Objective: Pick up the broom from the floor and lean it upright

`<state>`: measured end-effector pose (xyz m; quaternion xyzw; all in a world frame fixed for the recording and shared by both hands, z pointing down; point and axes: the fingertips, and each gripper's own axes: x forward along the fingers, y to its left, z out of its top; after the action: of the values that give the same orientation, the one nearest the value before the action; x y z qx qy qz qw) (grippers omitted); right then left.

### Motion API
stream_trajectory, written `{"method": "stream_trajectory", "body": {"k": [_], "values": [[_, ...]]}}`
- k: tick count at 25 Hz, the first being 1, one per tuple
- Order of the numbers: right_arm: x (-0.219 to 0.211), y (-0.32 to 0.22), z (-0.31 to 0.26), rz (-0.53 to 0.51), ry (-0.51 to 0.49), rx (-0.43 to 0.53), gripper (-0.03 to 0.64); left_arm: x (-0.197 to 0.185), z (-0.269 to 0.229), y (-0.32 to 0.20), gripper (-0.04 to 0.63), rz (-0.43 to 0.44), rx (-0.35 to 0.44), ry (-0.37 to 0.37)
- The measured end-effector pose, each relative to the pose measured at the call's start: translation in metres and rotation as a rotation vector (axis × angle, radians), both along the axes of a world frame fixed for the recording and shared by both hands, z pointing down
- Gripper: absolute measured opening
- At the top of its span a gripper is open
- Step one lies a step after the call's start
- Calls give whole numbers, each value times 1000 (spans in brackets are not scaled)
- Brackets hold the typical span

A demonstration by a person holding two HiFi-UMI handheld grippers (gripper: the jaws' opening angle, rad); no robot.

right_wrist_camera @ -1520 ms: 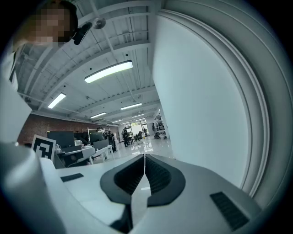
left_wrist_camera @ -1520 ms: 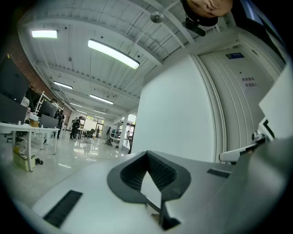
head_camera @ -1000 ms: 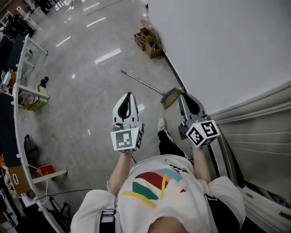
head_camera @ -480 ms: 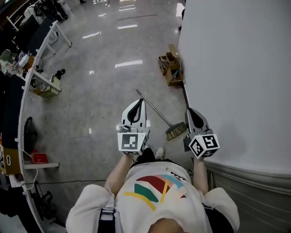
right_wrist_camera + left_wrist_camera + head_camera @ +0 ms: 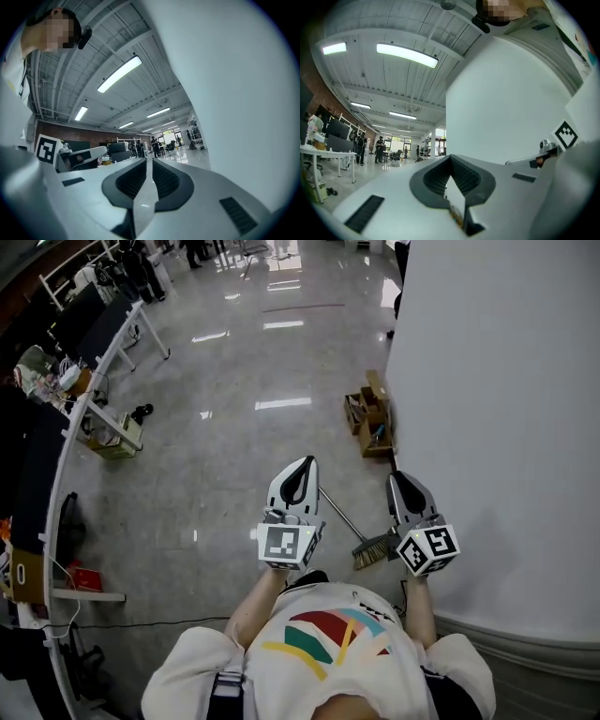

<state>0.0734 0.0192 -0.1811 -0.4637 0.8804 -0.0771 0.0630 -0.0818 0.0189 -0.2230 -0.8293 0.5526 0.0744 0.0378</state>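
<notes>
Looks like a big open lab/workshop: glossy floor [image 5: 234,456], ceiling strip lights [image 5: 407,55], cluttered benches [image 5: 90,395] at 10 o'clock.

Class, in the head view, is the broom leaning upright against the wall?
No, the broom lies flat on the floor beside the wall.

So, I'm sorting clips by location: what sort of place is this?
Probably a large open-plan workshop or lab hall: a polished grey floor, long desks along one side, and strip lights on an exposed ceiling.
</notes>
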Motion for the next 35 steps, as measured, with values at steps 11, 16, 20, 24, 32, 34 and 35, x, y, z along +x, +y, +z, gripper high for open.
{"method": "stream_trajectory", "body": {"k": [11, 16, 20, 24, 32, 34, 35], "values": [[-22, -89, 3, -4, 21, 29, 219, -8, 24, -76, 44, 9, -67, -76], [-26, -134, 114, -19, 132, -113, 219, -14, 119, -121, 44, 13, -129, -25], [-33, -167, 242, -56, 216, -168, 218, -22, 250, -161, 44, -18, -182, -33], [-49, -194, 394, -123, 314, -204, 218, -33, 396, -189, 45, -34, -191, -62], [-82, -230, 743, -230, 411, -373, 218, -52, 688, -229, 44, -56, -211, -68], [-89, -237, 815, -260, 438, -405, 218, -52, 745, -237, 44, -46, -215, -74], [-92, -240, 846, -270, 450, -416, 218, -51, 771, -240, 44, -41, -218, -73]]}}
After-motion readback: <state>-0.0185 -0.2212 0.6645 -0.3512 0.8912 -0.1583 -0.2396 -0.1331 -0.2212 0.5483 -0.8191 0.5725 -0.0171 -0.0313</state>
